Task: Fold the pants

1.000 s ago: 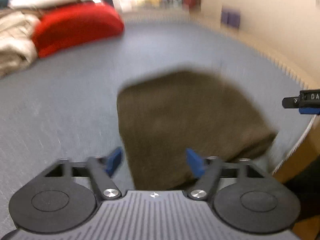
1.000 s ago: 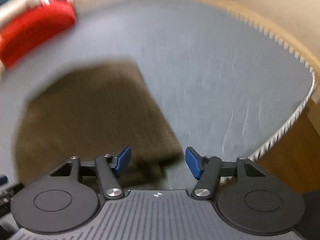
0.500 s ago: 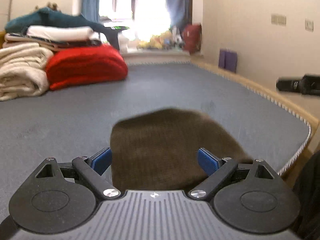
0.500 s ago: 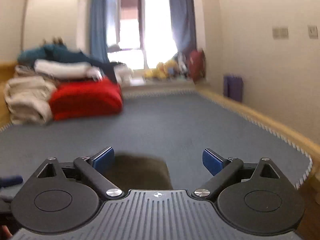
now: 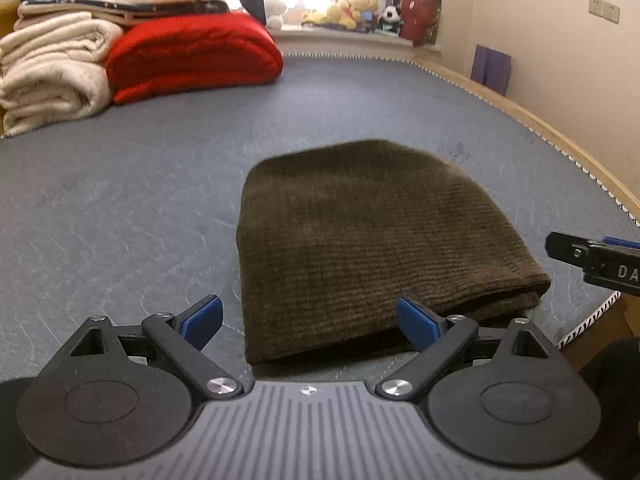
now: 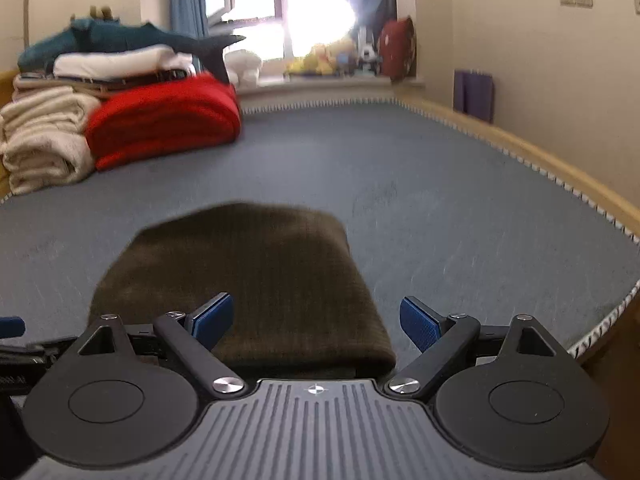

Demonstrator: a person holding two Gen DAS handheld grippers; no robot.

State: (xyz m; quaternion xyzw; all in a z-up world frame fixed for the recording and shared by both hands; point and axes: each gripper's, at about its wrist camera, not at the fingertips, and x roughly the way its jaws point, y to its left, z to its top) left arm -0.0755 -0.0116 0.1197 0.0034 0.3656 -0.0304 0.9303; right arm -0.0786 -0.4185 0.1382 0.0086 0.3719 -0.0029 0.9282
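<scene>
The brown ribbed pants [image 5: 360, 240] lie folded into a compact rectangle on the grey mattress [image 5: 120, 208], near its front right corner. My left gripper [image 5: 310, 318] hovers open just in front of the pants' near left edge, with neither blue pad pressing on the cloth. Over the pants' [image 6: 248, 280] near right corner, my right gripper [image 6: 316, 318] also stands open and holds nothing. Each gripper shows at the edge of the other's view: the right gripper [image 5: 592, 260] and the left gripper [image 6: 12, 336].
A folded red blanket [image 5: 192, 56] and rolled cream blankets [image 5: 52, 72] are stacked at the far left of the mattress. Plush toys [image 5: 344, 12] line the window sill. The wooden bed rim [image 5: 560, 140] runs along the right, close to the pants.
The right gripper's jaws have spread wider since a second ago, away from the pants' corner. Both views swung up towards the room, then dipped back to the pants, which lie still.
</scene>
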